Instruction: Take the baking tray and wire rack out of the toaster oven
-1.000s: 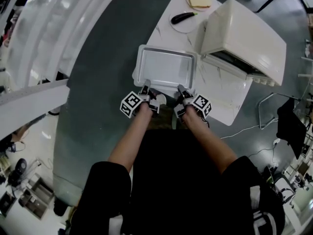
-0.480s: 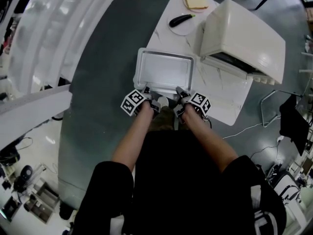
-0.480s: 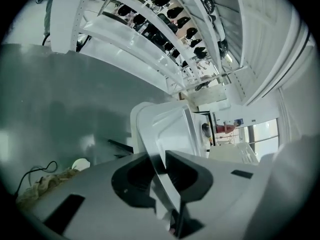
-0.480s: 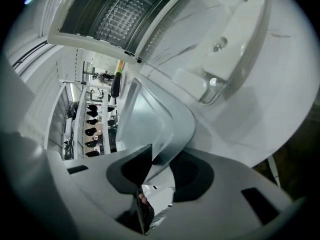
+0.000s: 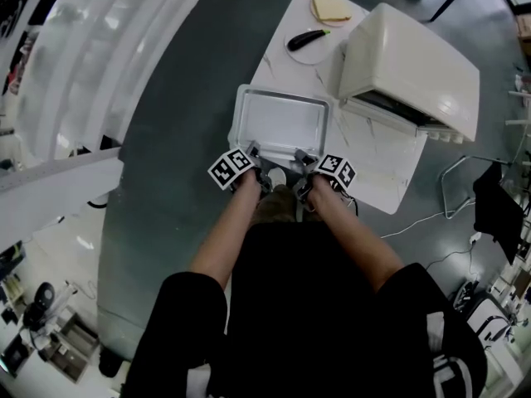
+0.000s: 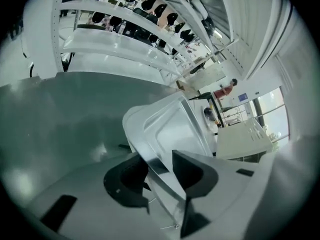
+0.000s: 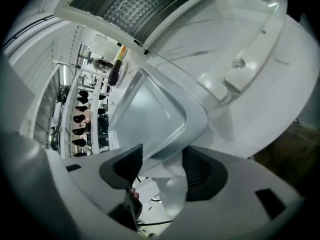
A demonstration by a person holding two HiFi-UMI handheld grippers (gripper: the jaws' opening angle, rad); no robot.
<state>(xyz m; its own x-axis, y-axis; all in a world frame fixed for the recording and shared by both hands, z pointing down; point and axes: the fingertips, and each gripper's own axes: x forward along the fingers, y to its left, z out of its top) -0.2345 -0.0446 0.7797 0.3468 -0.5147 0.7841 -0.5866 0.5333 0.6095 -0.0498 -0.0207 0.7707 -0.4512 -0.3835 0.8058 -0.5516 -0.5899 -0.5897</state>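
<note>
The jaws of my left gripper [image 6: 161, 170] have just been opening and now stand apart. The near rim of the baking tray [image 6: 172, 126] passes between them, not pinched. My right gripper [image 7: 160, 170] has also just spread its jaws wide, and the tray's near edge lies loose between them. Beyond both jaws the tray lies on the tabletop [image 5: 377, 168], beside the toaster oven [image 5: 411, 60].

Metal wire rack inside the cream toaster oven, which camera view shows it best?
The right gripper view: it looks into the open cream toaster oven, where the metal wire rack shows as a grid. The head view shows only the oven's top and dark opening; the left gripper view shows just its outside.
</note>
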